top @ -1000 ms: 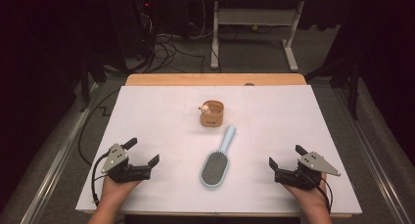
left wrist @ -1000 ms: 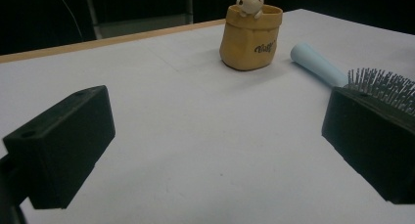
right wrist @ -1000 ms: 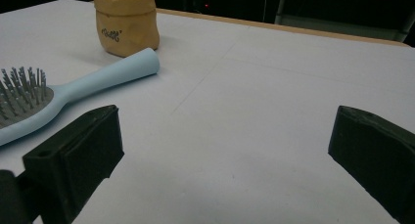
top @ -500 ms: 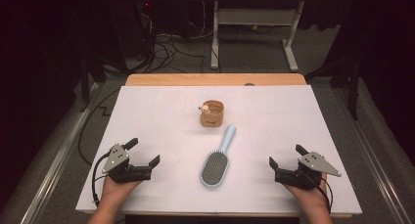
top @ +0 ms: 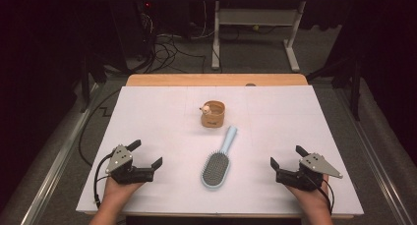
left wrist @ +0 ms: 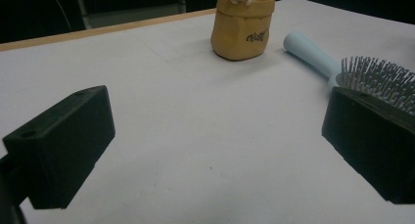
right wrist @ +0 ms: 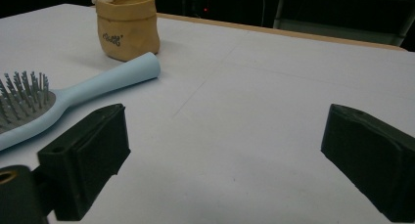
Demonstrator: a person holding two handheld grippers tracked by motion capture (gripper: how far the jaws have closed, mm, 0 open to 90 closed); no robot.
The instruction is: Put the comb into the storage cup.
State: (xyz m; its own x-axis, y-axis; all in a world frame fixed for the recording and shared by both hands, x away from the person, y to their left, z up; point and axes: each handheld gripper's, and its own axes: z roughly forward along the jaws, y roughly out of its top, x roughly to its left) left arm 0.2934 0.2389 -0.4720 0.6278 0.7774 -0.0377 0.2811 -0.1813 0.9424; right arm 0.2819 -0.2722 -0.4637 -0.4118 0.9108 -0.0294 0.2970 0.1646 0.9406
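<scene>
Where bristles face up, pale-blue hairbrush (top: 217,165).

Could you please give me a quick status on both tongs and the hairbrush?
Left tongs open, right tongs open, both empty. Hairbrush flat between them, bristles up, untouched. Small tan pouch beyond its handle tip, not in the way.

Pale blue hairbrush (top: 217,163), tan pouch (top: 213,114)

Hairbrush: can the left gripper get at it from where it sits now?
Probably yes. The left gripper rests open on the white table, jaws toward the hairbrush, with bare tabletop between. The tan pouch stands beyond the handle tip, out of the way.
</scene>
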